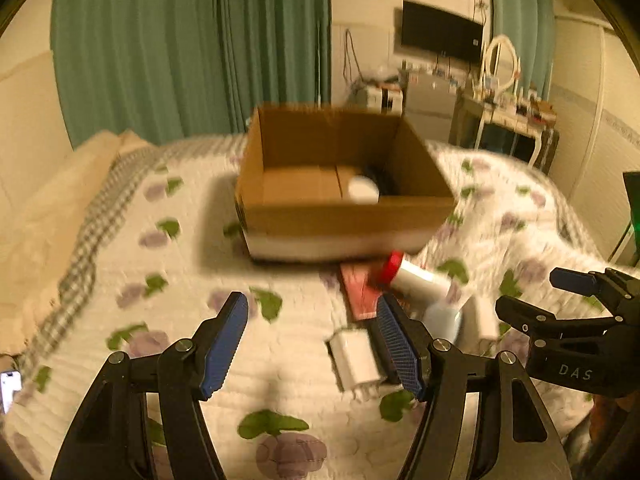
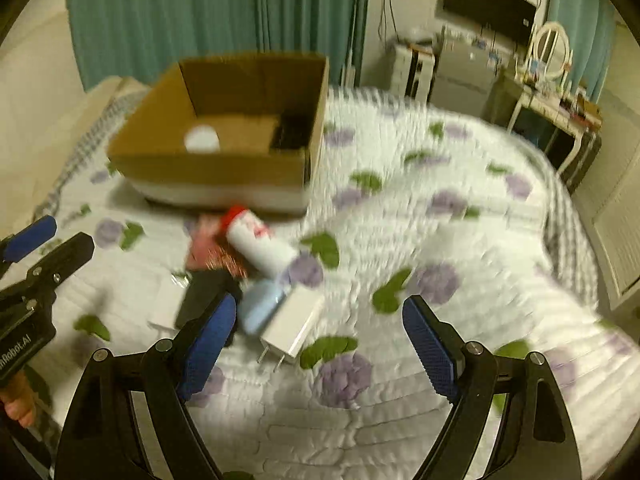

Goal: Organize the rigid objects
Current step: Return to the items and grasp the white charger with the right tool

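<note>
An open cardboard box (image 1: pixel 344 216) (image 2: pixel 208 168) stands on the bed, holding a white round thing (image 1: pixel 363 189) (image 2: pixel 202 139) and a dark object (image 2: pixel 292 132). In front of it lies a pile: a white bottle with a red cap (image 1: pixel 416 276) (image 2: pixel 260 240), a red packet (image 1: pixel 360 292) (image 2: pixel 208 252), a pale blue object (image 1: pixel 442 320) (image 2: pixel 260 308), a black object (image 2: pixel 204 296) and two white chargers (image 1: pixel 356 360) (image 2: pixel 294 326). My left gripper (image 1: pixel 312 344) is open and empty, just left of the pile. My right gripper (image 2: pixel 320 344) is open and empty, just right of it.
The bed has a white quilt with purple flowers (image 2: pixel 400 220) and a beige pillow (image 1: pixel 48 208) at left. Green curtains (image 1: pixel 192 48), a wall TV (image 1: pixel 440 30) and a cluttered dresser with a mirror (image 1: pixel 504 104) stand behind. Both views are motion-blurred.
</note>
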`<state>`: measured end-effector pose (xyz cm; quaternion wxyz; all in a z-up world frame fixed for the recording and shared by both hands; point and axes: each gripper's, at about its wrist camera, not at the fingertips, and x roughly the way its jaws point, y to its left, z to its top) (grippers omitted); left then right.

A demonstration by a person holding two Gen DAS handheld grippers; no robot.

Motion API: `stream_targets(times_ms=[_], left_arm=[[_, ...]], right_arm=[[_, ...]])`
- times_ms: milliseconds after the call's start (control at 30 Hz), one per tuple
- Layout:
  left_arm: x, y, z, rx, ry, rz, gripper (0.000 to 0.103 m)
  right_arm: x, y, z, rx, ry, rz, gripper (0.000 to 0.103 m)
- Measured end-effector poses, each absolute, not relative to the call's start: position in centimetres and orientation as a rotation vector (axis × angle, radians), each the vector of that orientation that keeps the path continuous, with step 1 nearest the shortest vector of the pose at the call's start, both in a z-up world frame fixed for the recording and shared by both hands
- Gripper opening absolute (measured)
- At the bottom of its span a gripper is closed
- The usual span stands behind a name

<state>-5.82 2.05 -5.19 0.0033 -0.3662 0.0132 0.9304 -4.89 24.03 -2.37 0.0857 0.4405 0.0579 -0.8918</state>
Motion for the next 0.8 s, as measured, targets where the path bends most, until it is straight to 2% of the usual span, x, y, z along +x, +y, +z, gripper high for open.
stream_targets(times_ms=[67, 233, 333, 367, 400, 567, 800], left_arm=[[-6.1, 2.1, -6.8, -1.19, 0.045, 2.893, 0.07], [-6.6, 2.5, -9.1, -1.248, 0.075, 2.856, 0.07], [-6.9, 2.8, -9.8, -1.271, 0.073, 2.827, 0.07], [-6.9, 3.0, -10.0, -1.276, 0.077, 2.819, 0.07], [-6.9, 3.1, -10.1, -1.276, 0.08, 2.815, 0.07], [-6.8, 4.3, -9.9, -1.267, 0.085, 2.774, 0.07], [-7.7, 6.8, -10.7, -1.3, 0.075, 2.695, 0.07]], right_arm=[[-5.6, 23.9, -3.9, 1.37, 0.152, -2.635, 0.083], [-7.0, 23.3, -7.1, 1.491, 0.165, -2.587, 0.069], [-7.3, 23.0, -7.7, 1.495, 0.153, -2.552, 0.052], [-7.3, 22.8, -7.6, 1.486, 0.146, -2.542, 0.04], [-7.3, 22.6, -7.6, 1.481, 0.156, -2.549, 0.038], [-6.4, 22.8, -6.0, 1.388, 0.201, -2.617, 0.027], [-5.9, 24.4, -4.0, 1.313, 0.194, -2.691, 0.027]])
